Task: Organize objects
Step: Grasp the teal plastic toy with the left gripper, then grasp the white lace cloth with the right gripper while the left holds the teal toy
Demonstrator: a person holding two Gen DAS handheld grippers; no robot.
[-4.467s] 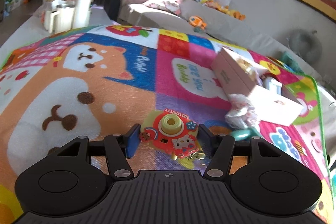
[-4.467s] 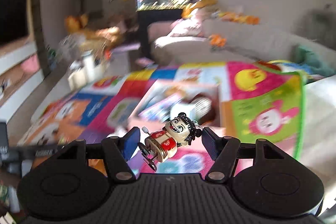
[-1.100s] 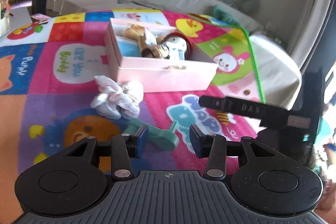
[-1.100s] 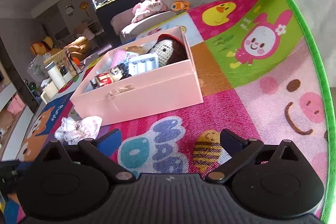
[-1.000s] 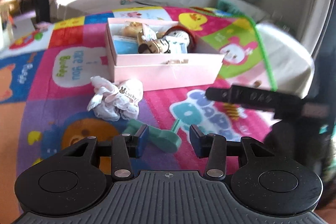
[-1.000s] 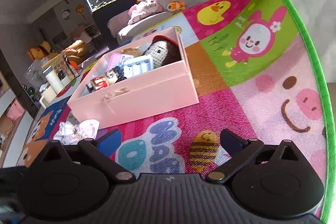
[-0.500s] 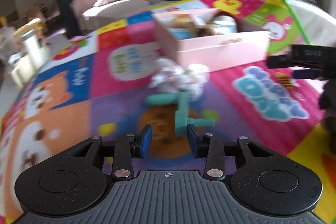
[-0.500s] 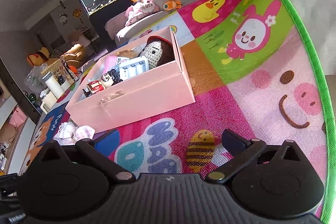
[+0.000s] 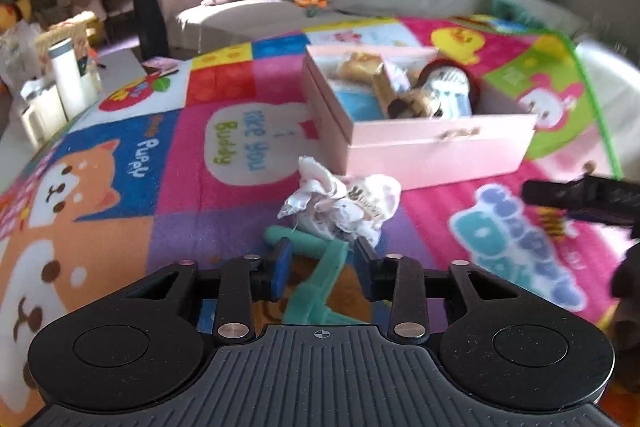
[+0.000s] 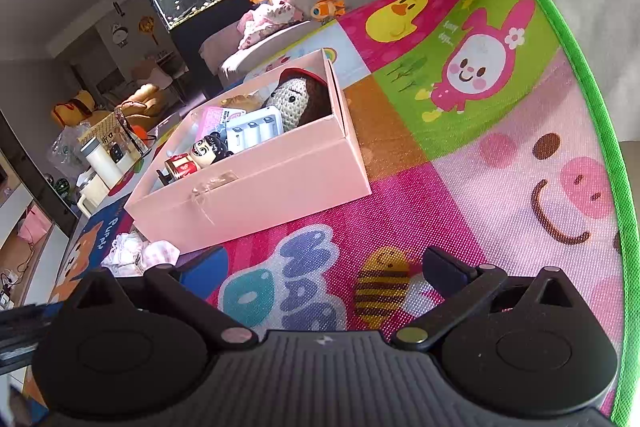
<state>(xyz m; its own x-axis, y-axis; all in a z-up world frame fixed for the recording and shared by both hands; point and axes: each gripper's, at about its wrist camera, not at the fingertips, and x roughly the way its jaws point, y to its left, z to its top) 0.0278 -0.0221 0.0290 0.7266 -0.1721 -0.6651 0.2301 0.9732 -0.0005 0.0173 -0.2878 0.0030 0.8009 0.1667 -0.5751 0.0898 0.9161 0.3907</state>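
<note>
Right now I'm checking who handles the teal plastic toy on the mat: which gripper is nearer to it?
Left. The left gripper straddles the teal toy, its jaws closing around it. The right gripper hangs open over the mat off to the side, nothing between its fingers.

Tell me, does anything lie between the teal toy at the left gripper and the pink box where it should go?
Yes. The crumpled white cloth lies on the mat between the teal toy and the pink box. The left gripper is closing around the toy, so lifting it over seems enough.
</note>
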